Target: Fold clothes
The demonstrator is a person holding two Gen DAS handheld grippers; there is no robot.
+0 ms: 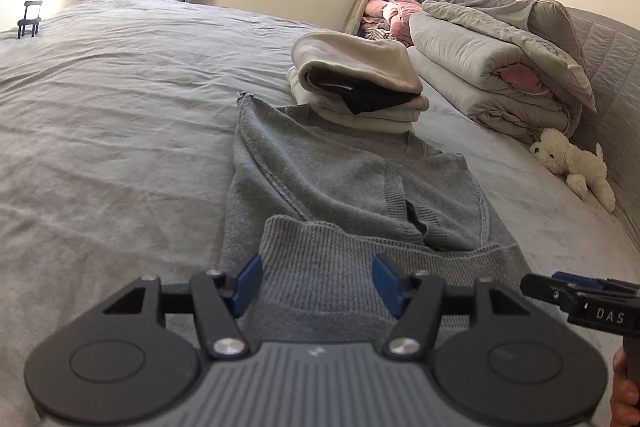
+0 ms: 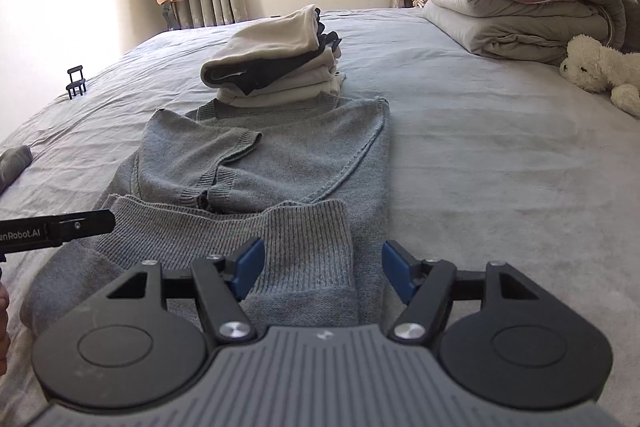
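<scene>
Both grippers, the left gripper (image 1: 316, 281) and right gripper (image 2: 323, 269), stand wide open over the near hem of the grey sweater (image 1: 340, 179) (sleeves folded in), which stretches away toward the folded pile (image 1: 356, 83) on the bed (image 1: 100, 107).

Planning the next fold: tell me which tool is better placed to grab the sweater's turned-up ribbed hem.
Left, probably. The open left tool straddles the ribbed hem squarely; the open right tool covers only the hem's right corner.
</scene>
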